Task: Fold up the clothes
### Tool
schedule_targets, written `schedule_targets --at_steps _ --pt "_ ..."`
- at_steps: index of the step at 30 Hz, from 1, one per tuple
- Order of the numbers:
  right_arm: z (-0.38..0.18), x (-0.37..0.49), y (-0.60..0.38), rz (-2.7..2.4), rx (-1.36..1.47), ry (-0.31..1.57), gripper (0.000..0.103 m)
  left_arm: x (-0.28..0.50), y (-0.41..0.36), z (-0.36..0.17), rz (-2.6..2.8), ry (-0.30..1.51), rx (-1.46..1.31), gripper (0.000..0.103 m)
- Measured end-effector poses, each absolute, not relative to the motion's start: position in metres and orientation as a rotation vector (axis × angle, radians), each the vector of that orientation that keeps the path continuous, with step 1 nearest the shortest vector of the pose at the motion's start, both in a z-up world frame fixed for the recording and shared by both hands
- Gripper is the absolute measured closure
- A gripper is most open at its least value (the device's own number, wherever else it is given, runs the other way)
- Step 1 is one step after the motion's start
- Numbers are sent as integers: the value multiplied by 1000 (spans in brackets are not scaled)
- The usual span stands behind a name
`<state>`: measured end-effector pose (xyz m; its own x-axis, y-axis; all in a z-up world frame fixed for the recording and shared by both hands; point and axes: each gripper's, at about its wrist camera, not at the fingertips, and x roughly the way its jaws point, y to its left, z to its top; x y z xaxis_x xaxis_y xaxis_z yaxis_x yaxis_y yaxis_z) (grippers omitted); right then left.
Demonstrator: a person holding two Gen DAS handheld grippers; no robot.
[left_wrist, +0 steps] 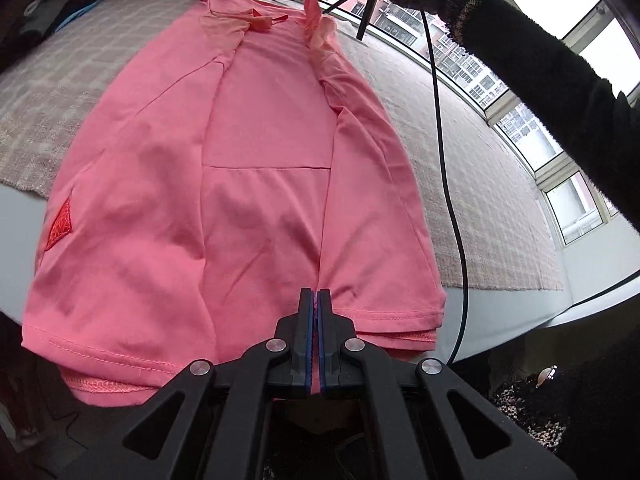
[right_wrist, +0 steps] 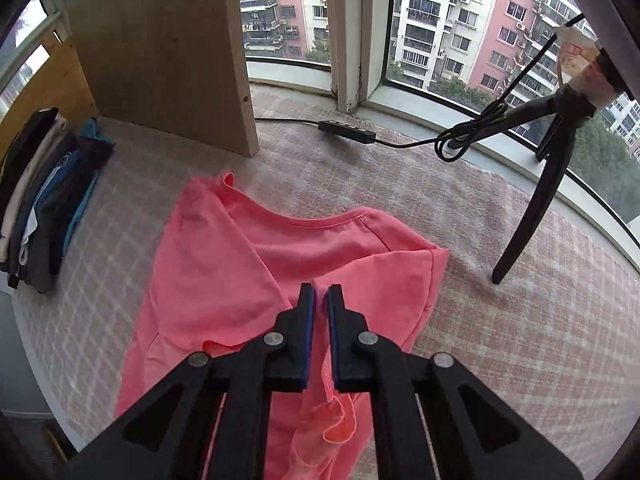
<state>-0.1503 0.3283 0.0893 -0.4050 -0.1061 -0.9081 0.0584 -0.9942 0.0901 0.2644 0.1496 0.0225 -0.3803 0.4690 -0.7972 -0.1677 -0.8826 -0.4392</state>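
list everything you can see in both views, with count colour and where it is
pink cotton garment: one, pink, spread on the bed with both sides folded inward
checked woven blanket: one, beige and pink, under the garment
stack of folded clothes: one stack, dark, white and blue, left on the blanket
wooden panel: one, light wood, behind the garment
black power strip: one, black, by the window sill
black tripod: one, black, right, by the window
window: apartment blocks outside
black fuzzy sleeve: one, black, upper right
left gripper: black, shut on the garment's hem
right gripper: black, shut on the garment near the neckline
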Motion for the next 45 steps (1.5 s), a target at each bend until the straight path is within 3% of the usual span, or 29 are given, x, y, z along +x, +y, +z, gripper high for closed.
schedule_targets --at_steps 3,17,19,20,27,30,34,38,40,44,45 --pt "99 -127 337 -2591 1628 -85 74 272 150 30 2303 -366 -1397 102" --pt "0 -70 294 -2425 1965 166 74 277 150 33 2233 -336 -1339 102" --pt "-1 -72 296 -2443 1960 143 80 278 147 33 2236 -343 -1334 102" --pt "1 -73 299 -2451 1965 123 101 280 145 36 2240 -339 -1322 102" --pt "40 -75 307 -2494 1828 -84 101 296 128 56 2299 -352 -1236 102" --pt "34 -79 291 -2479 1791 -78 101 295 120 48 2316 -380 -1275 102" --pt "33 -77 281 -2434 1707 -288 101 301 118 52 2341 -361 -1256 102" --pt "18 -82 272 -2400 1794 -193 100 302 114 53 2355 -349 -1259 102" --pt "18 -81 275 -2379 1836 -190 99 303 112 54 2362 -342 -1260 102" --pt "59 -48 303 -2414 1686 -353 69 305 107 55 2375 -329 -1263 102" --pt "70 -34 312 -2429 1652 -381 69 305 106 56 2378 -326 -1264 102"
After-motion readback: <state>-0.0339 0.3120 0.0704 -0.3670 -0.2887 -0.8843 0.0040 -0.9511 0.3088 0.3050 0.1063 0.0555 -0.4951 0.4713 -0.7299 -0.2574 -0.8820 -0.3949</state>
